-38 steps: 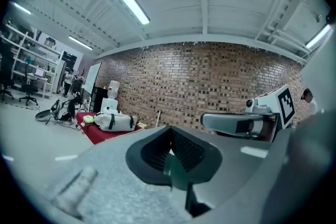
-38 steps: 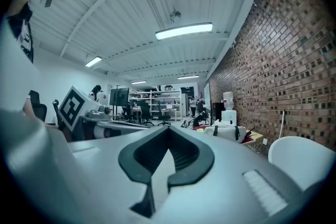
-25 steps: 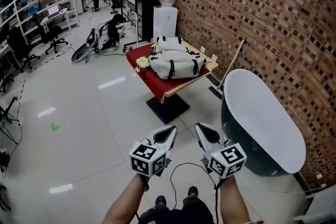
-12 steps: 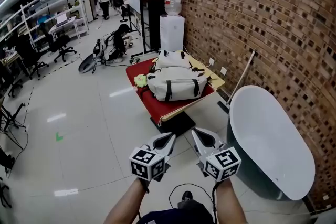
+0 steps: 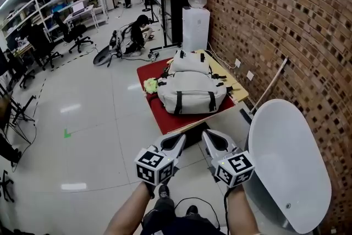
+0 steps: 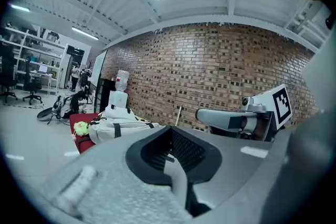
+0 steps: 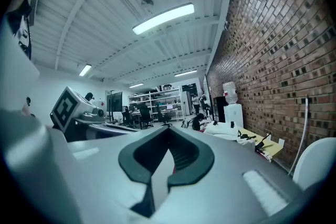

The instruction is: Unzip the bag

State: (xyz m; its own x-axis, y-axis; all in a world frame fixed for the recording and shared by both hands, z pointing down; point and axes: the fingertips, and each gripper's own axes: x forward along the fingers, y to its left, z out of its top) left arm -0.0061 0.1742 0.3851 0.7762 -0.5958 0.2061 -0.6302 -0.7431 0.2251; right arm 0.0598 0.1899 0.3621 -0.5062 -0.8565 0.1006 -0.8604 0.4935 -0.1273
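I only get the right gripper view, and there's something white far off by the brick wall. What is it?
Observer: The head view shows a white backpack with two black straps, lying on a red-covered table.
Visitor: Is anything lying next to it?
Observer: Yes, a green plush toy sits right by the backpack's left end, on the same table.

The bag on the red table now sits closer to the left gripper and right gripper.
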